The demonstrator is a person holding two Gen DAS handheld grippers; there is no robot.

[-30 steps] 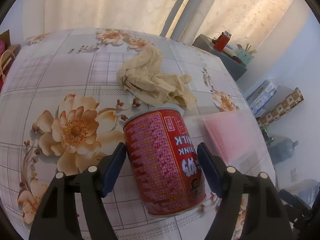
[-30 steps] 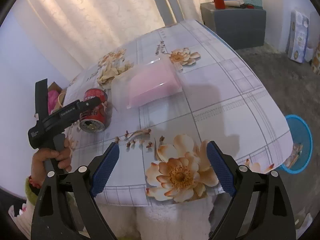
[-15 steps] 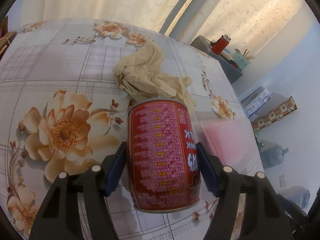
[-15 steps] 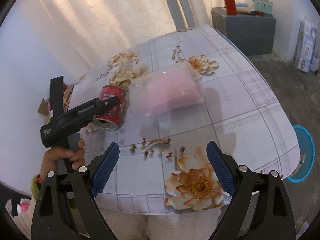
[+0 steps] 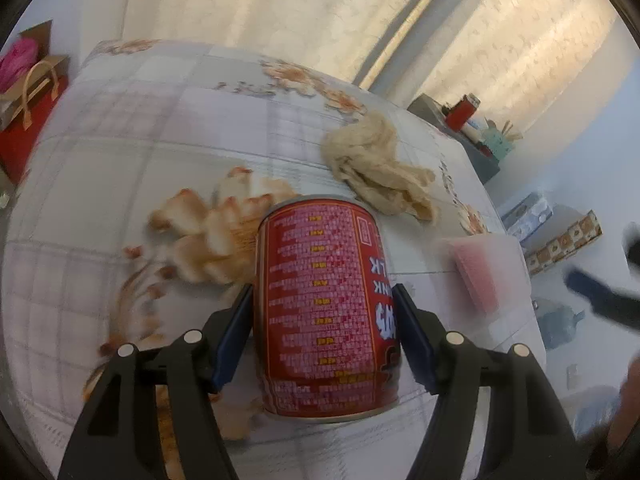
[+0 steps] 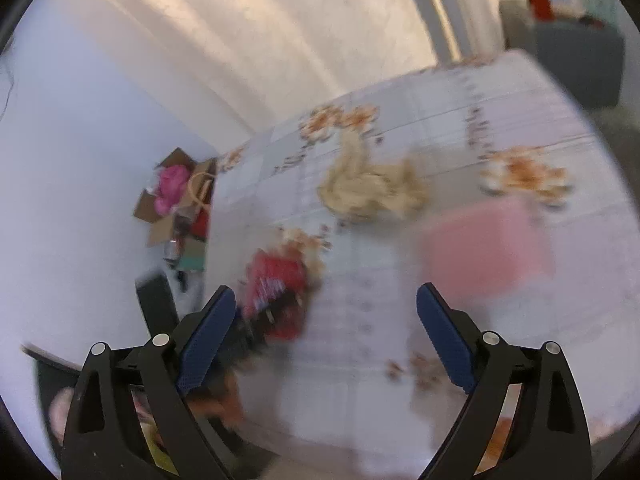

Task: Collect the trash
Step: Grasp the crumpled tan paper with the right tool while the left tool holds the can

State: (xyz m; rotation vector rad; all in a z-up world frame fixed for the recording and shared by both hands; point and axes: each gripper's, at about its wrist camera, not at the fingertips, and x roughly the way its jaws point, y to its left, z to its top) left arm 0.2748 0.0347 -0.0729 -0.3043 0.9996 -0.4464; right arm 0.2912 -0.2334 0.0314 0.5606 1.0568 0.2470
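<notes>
Now clamped by the left tool point(image 5: 324, 332) on both sides: one red can point(image 5: 326, 304), blue pads point(image 5: 234, 332) pressed to its wall, against loose framing a second ago; seemingly lifted clear of the desk point(image 5: 120, 128), though blur leaves that unsure. Right tool point(image 6: 324, 340) gaping wide, holding nothing, swung over the near edge. Beyond the can, toward the far edge: one crumpled beige cloth point(image 5: 380, 172). Toward the right edge: one pink-filled clear bag point(image 5: 480, 272). Floral checked cover on the desk. Past the far edge: pale curtains point(image 5: 248, 4). On the floor off the left edge: one open cardboard box point(image 6: 168, 196).
</notes>
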